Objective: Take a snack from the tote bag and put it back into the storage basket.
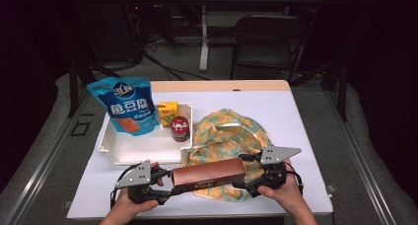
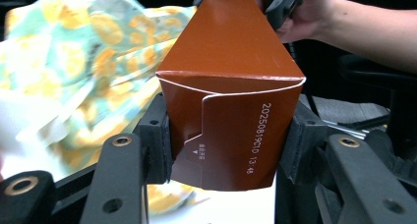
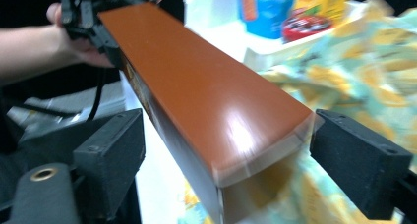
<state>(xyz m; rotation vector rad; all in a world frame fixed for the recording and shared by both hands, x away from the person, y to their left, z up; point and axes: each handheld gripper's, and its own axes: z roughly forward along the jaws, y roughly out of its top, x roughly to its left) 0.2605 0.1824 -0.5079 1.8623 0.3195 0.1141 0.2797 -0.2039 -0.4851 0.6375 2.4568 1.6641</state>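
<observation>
Left gripper view: left tongs (image 2: 223, 145) clamp brown box (image 2: 231, 86); right tongs' (image 3: 226, 160) grip unclear, blurred.

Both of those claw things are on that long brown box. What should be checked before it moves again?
1. Left gripper clamped on the long brown cardboard box: ok, pads touch both sides.
2. Right gripper clamped: not ok, gaps show beside the box end.
3. Box level: not ok, its left end sits lower.
4. Yellow-and-teal patterned cloth spread flat: not ok, rumpled.
5. White plastic tray out of the path: ok.
</observation>
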